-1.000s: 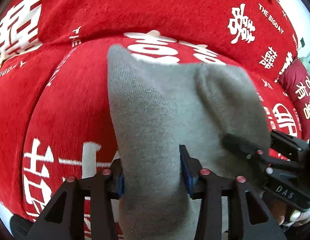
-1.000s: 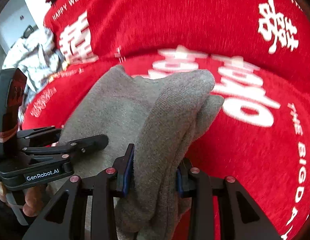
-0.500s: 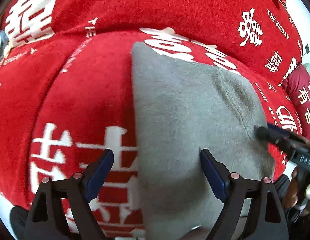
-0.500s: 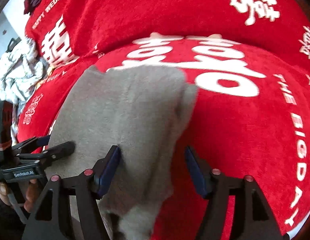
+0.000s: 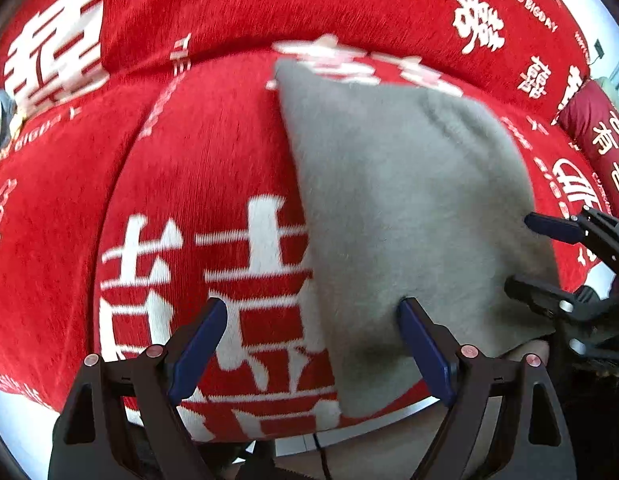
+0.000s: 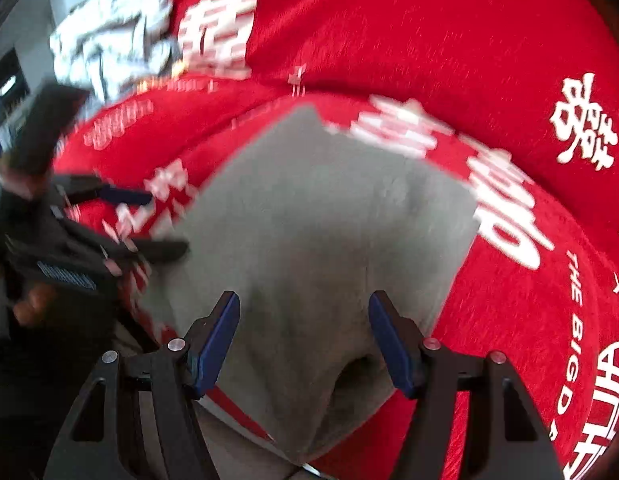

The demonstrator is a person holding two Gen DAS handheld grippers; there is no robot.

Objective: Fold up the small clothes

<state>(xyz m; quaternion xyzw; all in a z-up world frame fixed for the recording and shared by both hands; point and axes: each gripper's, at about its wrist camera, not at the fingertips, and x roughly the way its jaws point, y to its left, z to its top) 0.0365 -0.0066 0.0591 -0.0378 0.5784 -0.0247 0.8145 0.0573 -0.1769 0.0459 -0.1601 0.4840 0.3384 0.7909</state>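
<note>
A grey knit garment lies flat on a red cover with white characters. In the right wrist view the garment fills the middle, its near edge hanging over the cover's front edge. My left gripper is open and empty, its jaws set wide over the garment's left edge. My right gripper is open and empty above the garment's near part. Each gripper shows in the other's view: the right one at the garment's right edge, the left one at its left, blurred.
A heap of pale crumpled clothes lies at the far left on the red cover. A dark red cushion with white characters sits at the far right. Pale floor shows below the cover's front edge.
Both grippers have let go of the grey garment and opened wide. The garment dropped flat onto the red cover. Both grippers drew back and apart, the left one shifting left.
</note>
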